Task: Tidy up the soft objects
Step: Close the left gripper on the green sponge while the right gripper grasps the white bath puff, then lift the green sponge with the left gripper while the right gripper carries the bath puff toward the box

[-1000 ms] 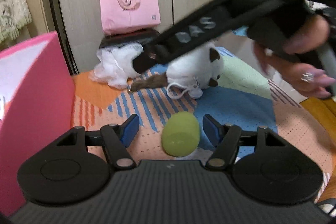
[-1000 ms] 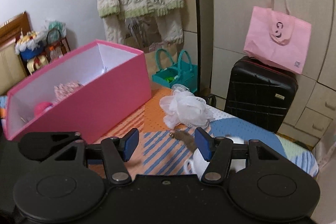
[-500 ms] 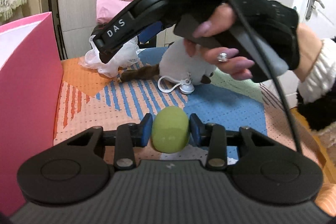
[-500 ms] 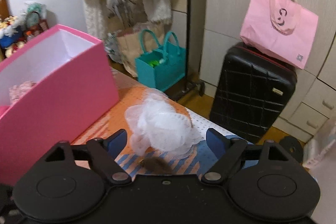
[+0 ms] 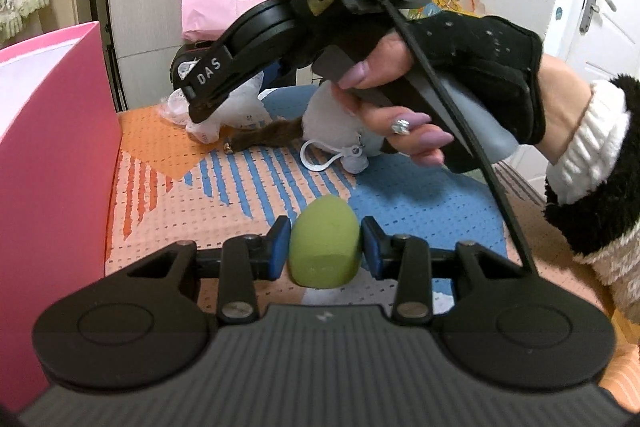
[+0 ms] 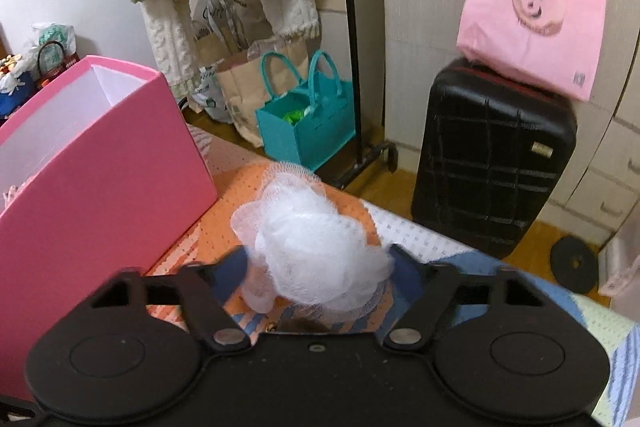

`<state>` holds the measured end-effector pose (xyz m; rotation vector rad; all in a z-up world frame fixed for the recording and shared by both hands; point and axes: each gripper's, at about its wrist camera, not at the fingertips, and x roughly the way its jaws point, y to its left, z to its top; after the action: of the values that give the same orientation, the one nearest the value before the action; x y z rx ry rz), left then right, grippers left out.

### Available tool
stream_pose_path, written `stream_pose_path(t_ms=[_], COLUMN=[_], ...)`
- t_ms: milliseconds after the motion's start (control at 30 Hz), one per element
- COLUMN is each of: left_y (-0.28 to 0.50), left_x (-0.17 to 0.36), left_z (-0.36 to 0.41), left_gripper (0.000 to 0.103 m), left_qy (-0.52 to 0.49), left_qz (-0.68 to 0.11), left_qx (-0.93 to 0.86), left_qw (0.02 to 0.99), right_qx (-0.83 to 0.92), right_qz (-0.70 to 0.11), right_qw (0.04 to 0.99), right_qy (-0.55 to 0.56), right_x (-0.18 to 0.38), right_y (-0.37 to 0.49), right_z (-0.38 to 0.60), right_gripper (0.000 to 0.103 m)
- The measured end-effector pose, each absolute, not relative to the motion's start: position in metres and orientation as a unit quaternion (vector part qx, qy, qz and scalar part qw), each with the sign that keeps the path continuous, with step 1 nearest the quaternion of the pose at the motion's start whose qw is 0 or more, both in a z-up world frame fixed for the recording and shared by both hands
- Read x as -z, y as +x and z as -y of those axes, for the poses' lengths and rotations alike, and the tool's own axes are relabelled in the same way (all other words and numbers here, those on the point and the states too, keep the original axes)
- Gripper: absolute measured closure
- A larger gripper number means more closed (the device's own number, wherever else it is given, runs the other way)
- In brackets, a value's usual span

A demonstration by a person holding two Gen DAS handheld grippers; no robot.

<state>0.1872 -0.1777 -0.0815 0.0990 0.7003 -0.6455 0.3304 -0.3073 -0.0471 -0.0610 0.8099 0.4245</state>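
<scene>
Left wrist: R hand point(image 5: 460, 83) tilts gripper point(image 5: 200, 107) down.

Both views carry strong fisheye distortion: straight wardrobe point(image 6: 472, 39) edges bow outward and the corners vignette to black. Lighting is soft, diffuse indoor light with no evident single source; shadows on the patterned mat point(image 5: 248, 195) are faint. The left-wrist view is sharp, with a mild sheen on the black device body. The right-wrist view is softer, with blur on the pink tote bag point(image 6: 532, 23) and white mesh pouf point(image 6: 316, 251).
</scene>
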Motion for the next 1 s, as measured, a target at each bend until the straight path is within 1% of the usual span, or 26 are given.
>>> stream_pose_path(t_ms=[67,100,133,167,233,700,1000], left_y=[0.188,0.187,0.187,0.186,0.185,0.158,0.133], left_x=[0.082,0.081,0.081,0.080,0.078,0.063,0.050], left_z=[0.178,0.178,0.178,0.177,0.177,0.162,0.143], left_gripper=[0.066,0.066,0.066,0.066,0.066,0.066,0.066], left_qy=[0.048,0.047,0.047,0.046,0.044,0.029,0.026], left_qz=[-0.338,-0.339,-0.340,-0.340,-0.345,-0.358,-0.353], left_qx=[0.309,0.308,0.306,0.305,0.303,0.297,0.302], left_qw=[0.888,0.888,0.888,0.888,0.887,0.885,0.885], right_qx=[-0.209,-0.210,-0.208,-0.207,-0.210,-0.228,-0.209], right_qz=[-0.386,-0.382,-0.376,-0.372,-0.369,-0.338,-0.335], right_qw=[0.897,0.899,0.901,0.902,0.903,0.911,0.917], right_qy=[-0.039,-0.050,-0.060,-0.066,-0.068,-0.065,-0.051], right_x=[0.045,0.043,0.042,0.040,0.036,0.003,-0.006], right_y=[0.327,0.323,0.319,0.315,0.307,0.226,0.166], right_z=[0.305,0.303,0.301,0.299,0.298,0.294,0.299], right_gripper=[0.054,0.056,0.061,0.064,0.066,0.068,0.067])
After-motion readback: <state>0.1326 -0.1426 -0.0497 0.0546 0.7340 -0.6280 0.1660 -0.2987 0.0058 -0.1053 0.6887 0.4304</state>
